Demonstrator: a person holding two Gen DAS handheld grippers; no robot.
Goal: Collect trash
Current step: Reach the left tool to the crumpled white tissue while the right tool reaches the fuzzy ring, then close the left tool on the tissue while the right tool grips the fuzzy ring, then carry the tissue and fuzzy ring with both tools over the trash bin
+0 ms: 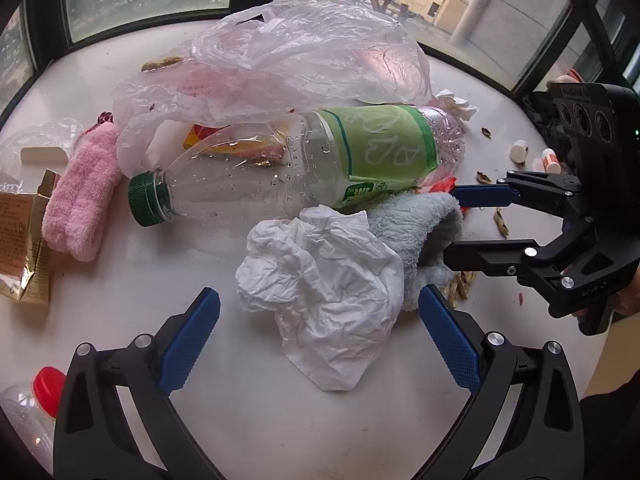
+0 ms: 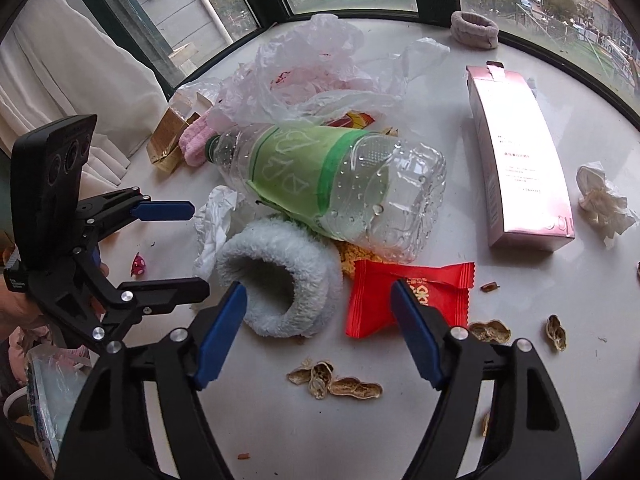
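1. The left gripper (image 1: 320,340) stands open around the crumpled white tissue (image 1: 320,280), its pads not touching it.
2. The clear bottle (image 1: 296,160) lies on its side mid-bench, under a plastic bag (image 1: 280,60).
3. The right gripper (image 2: 318,332) hangs open over the blue fleecy band (image 2: 276,280) and red wrapper (image 2: 408,292).
4. Bare bench (image 2: 400,440) lies near its front rim, dotted with peanut shells (image 2: 336,380).

Both wrist cams close, angled down at the surface (image 1: 248,420) from opposite sides; shared: bottle (image 1: 280,164), tissue (image 1: 320,280), each other's hand-held gripper.
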